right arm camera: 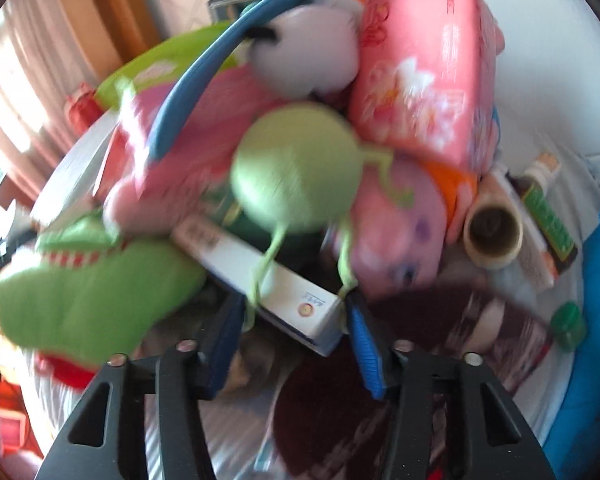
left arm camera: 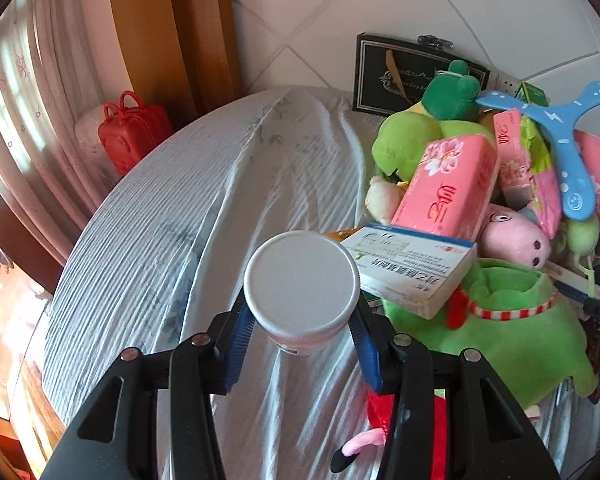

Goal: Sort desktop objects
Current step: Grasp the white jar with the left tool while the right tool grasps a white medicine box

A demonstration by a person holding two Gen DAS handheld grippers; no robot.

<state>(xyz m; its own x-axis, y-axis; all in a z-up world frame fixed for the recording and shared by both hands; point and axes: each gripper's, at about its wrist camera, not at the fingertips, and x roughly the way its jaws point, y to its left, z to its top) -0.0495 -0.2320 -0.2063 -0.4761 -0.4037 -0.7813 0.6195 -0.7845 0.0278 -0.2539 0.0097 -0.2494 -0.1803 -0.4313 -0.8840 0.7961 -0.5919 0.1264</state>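
My left gripper [left arm camera: 300, 320] is shut on a white-lidded jar [left arm camera: 301, 280] and holds it above the white cloth-covered table [left arm camera: 160, 220], just left of a pile of objects. The pile holds a white medicine box [left arm camera: 412, 268], a pink tissue pack [left arm camera: 448, 188], green plush toys [left arm camera: 512, 320], a pink pig plush [left arm camera: 516, 236] and a blue boomerang [left arm camera: 556, 128]. In the blurred right wrist view, my right gripper [right arm camera: 296, 328] is open over the pile, its jaws standing either side of a white box's corner [right arm camera: 284, 284], below a pale green ball with strings [right arm camera: 296, 172].
A red toy suitcase [left arm camera: 132, 136] stands at the table's far left edge. A black framed sign [left arm camera: 412, 76] leans on the tiled wall behind the pile. A tape roll [right arm camera: 492, 236], a green-labelled bottle [right arm camera: 548, 216] and a dark packet [right arm camera: 440, 344] lie at the right.
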